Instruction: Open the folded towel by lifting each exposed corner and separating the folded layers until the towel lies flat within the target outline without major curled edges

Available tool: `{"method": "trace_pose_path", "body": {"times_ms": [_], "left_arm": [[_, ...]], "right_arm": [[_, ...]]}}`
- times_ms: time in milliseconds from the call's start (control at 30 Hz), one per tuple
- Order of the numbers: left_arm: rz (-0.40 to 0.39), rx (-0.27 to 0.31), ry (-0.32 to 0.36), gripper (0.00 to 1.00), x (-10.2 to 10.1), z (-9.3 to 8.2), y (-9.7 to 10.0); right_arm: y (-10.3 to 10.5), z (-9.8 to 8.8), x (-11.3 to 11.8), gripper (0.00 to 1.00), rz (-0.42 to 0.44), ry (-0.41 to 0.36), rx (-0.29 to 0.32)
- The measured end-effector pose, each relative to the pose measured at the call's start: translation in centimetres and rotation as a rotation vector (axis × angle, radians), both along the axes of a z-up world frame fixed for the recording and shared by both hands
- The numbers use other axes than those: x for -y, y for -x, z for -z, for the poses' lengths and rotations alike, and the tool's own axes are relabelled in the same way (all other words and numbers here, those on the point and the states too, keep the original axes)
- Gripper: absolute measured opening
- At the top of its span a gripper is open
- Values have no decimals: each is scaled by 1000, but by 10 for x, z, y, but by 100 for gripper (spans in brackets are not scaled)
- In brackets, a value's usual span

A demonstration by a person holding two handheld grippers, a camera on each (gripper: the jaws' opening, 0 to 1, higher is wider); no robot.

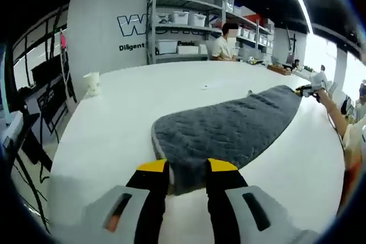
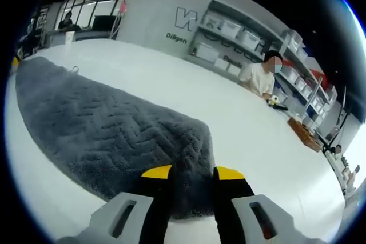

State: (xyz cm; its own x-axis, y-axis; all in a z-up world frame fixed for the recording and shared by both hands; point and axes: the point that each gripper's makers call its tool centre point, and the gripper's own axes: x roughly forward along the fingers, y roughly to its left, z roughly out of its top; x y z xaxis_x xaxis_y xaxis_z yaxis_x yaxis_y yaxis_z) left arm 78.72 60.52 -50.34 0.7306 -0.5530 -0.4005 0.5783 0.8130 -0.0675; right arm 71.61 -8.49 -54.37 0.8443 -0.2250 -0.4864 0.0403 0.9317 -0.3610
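Clearly soft: towel (image 1: 229, 132), grey, thick-piled with a zigzag weave, spread long across the white table (image 1: 126, 112). Likely light and limp, sagging wherever unsupported, and grippy, not slick; nothing fragile. Best taken at corners or along the hem, pinching one layer only so the layers part instead of lifting together. No target outline discernible on the table.

Left tool (image 1: 187, 167) at the near end in the left gripper view, yellow-tipped jaws straddling the towel's edge with a narrow gap between them, cloth lying in that gap; impossible to say from these views whether actually pinched. Held low and roughly level, aimed along the towel's length.

Right tool (image 2: 193, 171) at the opposite end in the right gripper view, jaws likewise narrow with the rounded towel end (image 2: 189, 158) between them; grip equally uncertain. Also visible far off in the left gripper view (image 1: 304, 90), on an outstretched arm beside the far end.

Beyond: shelves (image 1: 189, 27) with bins against a wall, a seated person (image 2: 258, 78) at the table's far side.
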Motion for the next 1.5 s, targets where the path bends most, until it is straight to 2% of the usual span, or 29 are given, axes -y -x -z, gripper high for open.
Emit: {"method": "trace_pose_path", "body": {"times_ms": [67,100,200,333,367,400,433,633,767,967,1133,1167,1200,1233,1300,1400,1467,1500], "left_arm": [[1,29,44,44,3,-7,-2],[-2,42,74,54,4,-11,-4],[-3,43,75,74,8,-10,-6],[-12,30,67,82,9,-4,-12],[-13,21,77,86,10,-3,-13],[-15,15,84,95,10,-2,-13],[-19,14,114,100,13,-2,-15],[-23,20,134,100,16,-1,-19],[-33,12,143,100,16,1,-20],[-60,22,96,97,11,5,-24],[-65,6,112,93,16,5,-29],[-68,-2,105,92,19,5,-29],[-54,18,61,92,21,3,-29],[-50,28,44,92,24,1,-30],[-47,37,37,91,32,-4,-32],[-42,55,48,83,43,-13,-39],[-34,33,41,70,46,-10,-42],[-27,26,32,67,47,-9,-44]], "right_arm": [[2,-1,-1,32,2,-22,3],[4,-2,-1,35,4,-37,7],[8,-2,-7,48,-10,-95,7],[10,-3,-9,59,-8,-104,9],[10,-5,-9,61,-9,-96,19],[10,-5,-9,64,-9,-95,21],[9,-6,-9,68,-8,-94,23],[10,-8,-12,98,-12,-87,33],[10,-8,-18,99,-34,-95,17],[10,-11,-38,99,-84,-88,6],[7,-11,-49,99,-109,-88,5],[7,-10,-50,99,-111,-85,1],[7,-10,-49,99,-110,-82,0],[8,-11,-48,99,-108,-78,1],[8,-12,-48,99,-106,-79,5],[7,-13,-49,99,-108,-90,15],[7,-13,-50,98,-107,-93,21],[6,-14,-49,97,-102,-95,26]]}}
